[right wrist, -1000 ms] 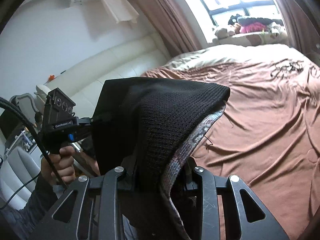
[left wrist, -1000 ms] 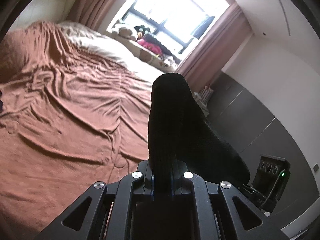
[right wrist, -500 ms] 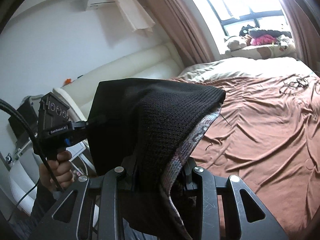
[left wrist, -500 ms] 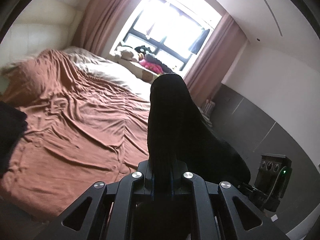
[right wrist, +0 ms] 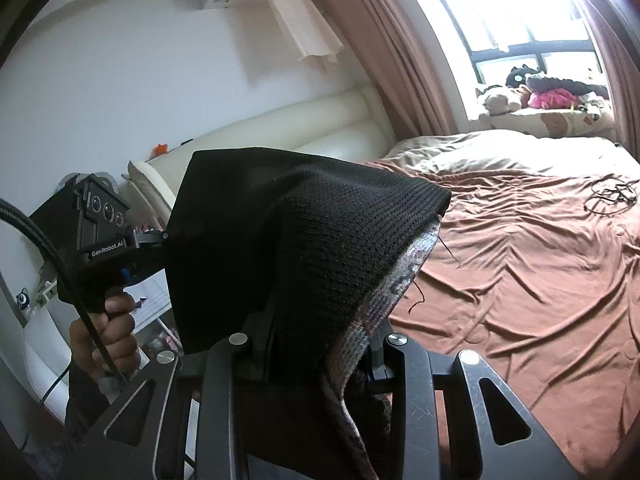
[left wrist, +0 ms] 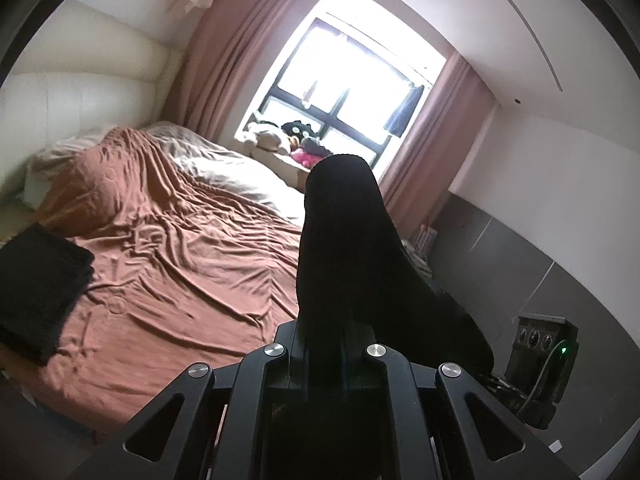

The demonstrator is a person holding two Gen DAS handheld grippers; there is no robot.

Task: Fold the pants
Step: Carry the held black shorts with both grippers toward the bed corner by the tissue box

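Note:
The pants point(right wrist: 304, 248) are black knit with a patterned inner band. Both grippers hold them up in the air near the foot of the bed. My left gripper point(left wrist: 320, 344) is shut on a bunched edge of the pants point(left wrist: 352, 248), which stands up in front of the lens. My right gripper point(right wrist: 320, 332) is shut on another edge, and the cloth drapes over its fingers and hides them. In the right wrist view the left gripper point(right wrist: 154, 240) pinches the far corner of the stretched cloth.
A bed with a rumpled brown sheet point(left wrist: 168, 264) lies ahead. A folded black garment point(left wrist: 36, 292) rests on its left edge. A tangle of black cable point(right wrist: 610, 196) lies on the sheet. Stuffed toys line the window sill point(right wrist: 540, 92). A cream headboard point(right wrist: 320, 128) backs the bed.
Both grippers have tilted and risen with the pants, so more wall and window show. The folded black garment has come into the left wrist view.

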